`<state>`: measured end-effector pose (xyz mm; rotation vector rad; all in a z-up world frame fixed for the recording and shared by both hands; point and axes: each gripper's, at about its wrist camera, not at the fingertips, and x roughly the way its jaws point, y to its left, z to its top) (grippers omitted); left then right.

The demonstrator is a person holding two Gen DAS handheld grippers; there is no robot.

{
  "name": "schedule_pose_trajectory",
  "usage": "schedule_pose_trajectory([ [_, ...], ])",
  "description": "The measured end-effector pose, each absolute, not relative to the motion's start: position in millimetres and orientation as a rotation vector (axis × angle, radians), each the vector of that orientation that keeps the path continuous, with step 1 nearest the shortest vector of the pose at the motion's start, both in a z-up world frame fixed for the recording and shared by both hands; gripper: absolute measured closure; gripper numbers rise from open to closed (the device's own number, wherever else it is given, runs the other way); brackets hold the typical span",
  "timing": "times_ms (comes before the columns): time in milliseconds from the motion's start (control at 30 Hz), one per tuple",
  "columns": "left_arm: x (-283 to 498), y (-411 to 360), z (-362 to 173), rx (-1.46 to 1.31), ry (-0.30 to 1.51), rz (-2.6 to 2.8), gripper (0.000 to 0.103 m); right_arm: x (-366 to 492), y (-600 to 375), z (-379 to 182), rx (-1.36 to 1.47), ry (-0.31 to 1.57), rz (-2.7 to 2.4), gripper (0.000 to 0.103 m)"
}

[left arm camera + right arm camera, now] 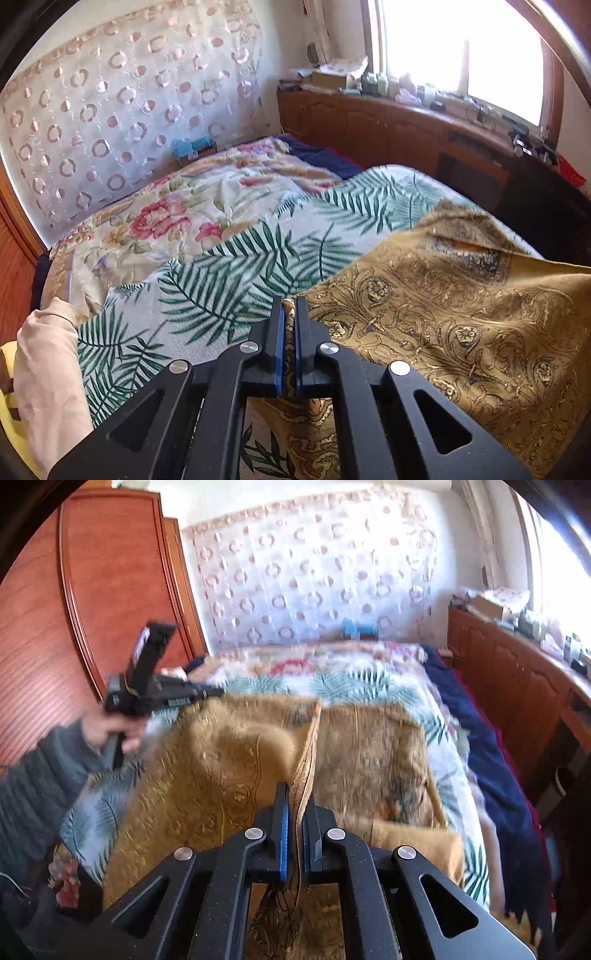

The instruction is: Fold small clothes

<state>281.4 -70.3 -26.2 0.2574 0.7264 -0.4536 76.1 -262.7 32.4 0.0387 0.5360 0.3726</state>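
Ochre cloth (229,760) stretches left-right across the bed (384,686) — right gripper (295,812) and left gripper (290,314) each pinch its edge; only the right view shows the person's hand (110,731).

Left gripper (290,306) jaws clamped tight on edge of gold cloth (443,314), pointing downward over it. Right gripper (297,797) likewise pinched on raised fold of same cloth. Left hand (110,731), grey sleeve (40,775), grips handle at cloth's far left corner.
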Motion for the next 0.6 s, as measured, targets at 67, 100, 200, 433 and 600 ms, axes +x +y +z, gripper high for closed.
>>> schedule_pose_trajectory([
  [67,279,-71,-18,0.253,0.698,-0.455,0.098,72,-264,41,0.044,0.487,0.373,0.098],
  [100,279,-73,-15,0.252,0.688,-0.456,0.098,70,-265,44,0.039,0.467,0.369,0.098],
  [200,277,-77,-7,0.259,0.673,-0.45,0.077,63,-269,55,0.016,0.421,0.334,0.098],
  [433,256,-77,0,0.222,0.648,-0.52,0.04,58,-309,38,-0.05,0.497,0.15,0.098],
  [600,238,-83,-15,0.234,0.695,-0.55,0.038,80,-325,-12,-0.056,0.681,0.109,0.098],
])
